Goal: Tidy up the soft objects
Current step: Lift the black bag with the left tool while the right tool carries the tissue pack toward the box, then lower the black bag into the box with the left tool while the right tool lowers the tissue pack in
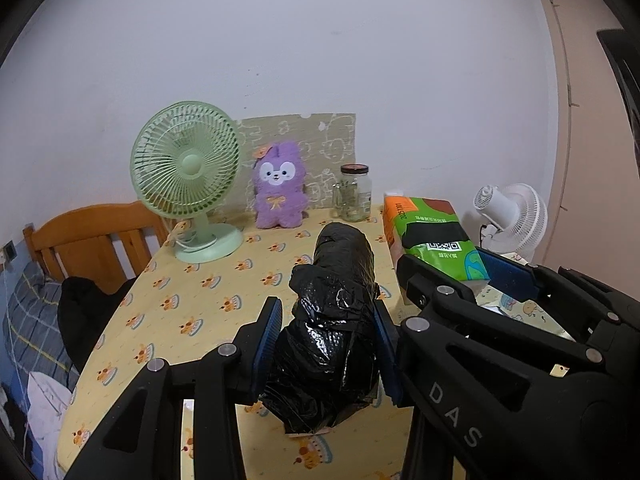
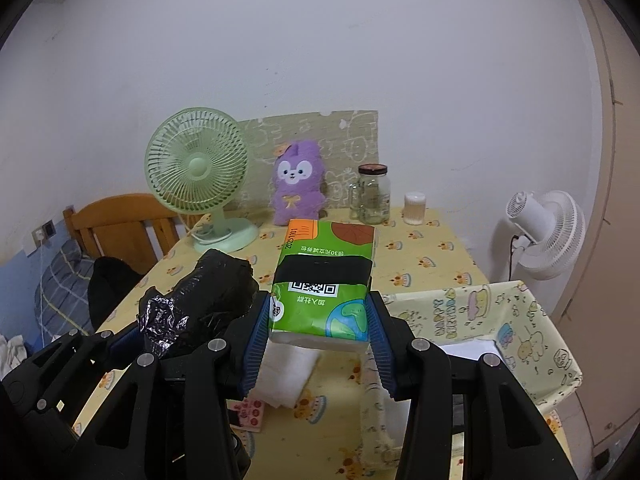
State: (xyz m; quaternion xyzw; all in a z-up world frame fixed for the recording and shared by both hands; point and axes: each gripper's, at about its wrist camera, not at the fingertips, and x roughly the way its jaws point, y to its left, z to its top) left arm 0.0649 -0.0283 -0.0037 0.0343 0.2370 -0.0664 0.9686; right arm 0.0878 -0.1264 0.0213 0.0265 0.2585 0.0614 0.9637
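Open stretch: the yellow cake-print tablecloth [image 2: 432, 264] lies bare in its middle and toward its right edge.
Back row: a pale green desk fan [image 1: 188, 172], a purple plush rabbit [image 1: 278, 186], a lidded glass jar [image 1: 354, 192] and a small white canister [image 2: 415, 208] line the wall.
Right flank: a yellow cartoon-print fabric box [image 2: 516, 320] blocks the near corner; a white standing fan [image 2: 548, 232] stands beyond the edge.
Left flank: a wooden headboard [image 1: 86, 240].

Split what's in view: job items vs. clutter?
Job:
- black plastic bag roll, clamped in the left gripper
- green tissue pack, clamped in the right gripper
- yellow fabric bin, likely the destination
- purple plush bunny, soft, untouched

Clutter:
- green desk fan
- glass jar
- white fan
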